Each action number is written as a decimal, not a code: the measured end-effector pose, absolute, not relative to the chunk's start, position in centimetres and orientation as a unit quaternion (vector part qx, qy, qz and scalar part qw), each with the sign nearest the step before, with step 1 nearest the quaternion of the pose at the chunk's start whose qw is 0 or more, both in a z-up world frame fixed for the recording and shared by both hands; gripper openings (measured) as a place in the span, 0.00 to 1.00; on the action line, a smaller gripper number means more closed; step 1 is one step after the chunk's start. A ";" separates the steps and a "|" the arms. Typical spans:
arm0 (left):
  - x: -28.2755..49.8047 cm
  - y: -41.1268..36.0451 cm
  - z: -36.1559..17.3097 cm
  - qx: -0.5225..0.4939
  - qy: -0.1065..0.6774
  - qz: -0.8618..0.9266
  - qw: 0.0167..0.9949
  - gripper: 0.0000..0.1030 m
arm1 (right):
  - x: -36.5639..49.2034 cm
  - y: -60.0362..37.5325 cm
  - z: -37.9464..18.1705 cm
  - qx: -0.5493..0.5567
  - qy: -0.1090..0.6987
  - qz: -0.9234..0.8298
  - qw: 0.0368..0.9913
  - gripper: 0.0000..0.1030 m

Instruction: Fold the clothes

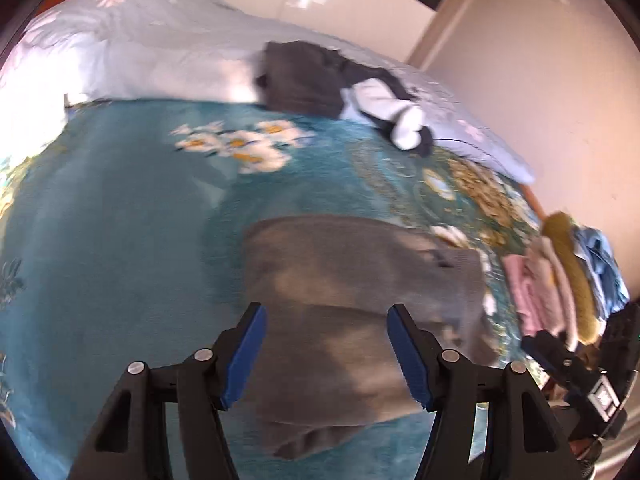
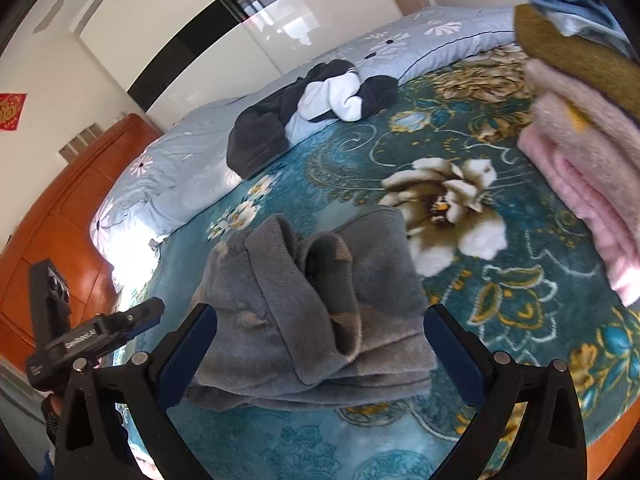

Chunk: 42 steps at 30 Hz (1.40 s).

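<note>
Left to right: your left gripper hangs wide open over the near edge of the grey garment, holding nothing. The garment lies half-folded on the teal floral blanket, its layers loose and bunched at the middle. Your right gripper is equally wide open and empty above it. Risk: a pinch catching only the top layer would drag the fold apart. The folded pile sits close on the right; a wide swing could topple it.
</note>
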<state>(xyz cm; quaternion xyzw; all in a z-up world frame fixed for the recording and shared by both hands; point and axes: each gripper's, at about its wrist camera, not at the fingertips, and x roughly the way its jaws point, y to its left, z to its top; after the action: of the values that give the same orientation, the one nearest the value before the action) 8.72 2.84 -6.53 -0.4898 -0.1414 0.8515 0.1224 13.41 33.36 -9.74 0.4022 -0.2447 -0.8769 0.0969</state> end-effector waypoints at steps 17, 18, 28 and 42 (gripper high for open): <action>10.4 0.9 -14.2 -0.589 -0.185 0.775 0.135 0.65 | 6.0 29.8 -14.0 0.480 -0.265 -0.818 0.175 0.69; 10.3 0.7 -14.1 -0.589 -0.187 0.774 0.135 0.65 | 5.8 29.7 -13.9 0.480 -0.276 -0.813 0.181 0.63; 9.9 -1.0 -11.6 -0.563 -0.221 0.783 0.148 0.65 | 5.8 32.1 -12.1 0.467 -0.345 -0.793 0.185 0.23; 9.5 1.1 -12.1 -0.579 -0.216 0.766 0.176 0.73 | 5.9 37.7 -14.5 0.508 -0.335 -0.786 0.107 0.23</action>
<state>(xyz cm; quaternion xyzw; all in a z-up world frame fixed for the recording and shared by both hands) 9.54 1.09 -12.09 -0.5794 -0.2164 0.7659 0.1757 5.88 37.67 -14.51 0.5082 -0.3347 -0.7864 0.1065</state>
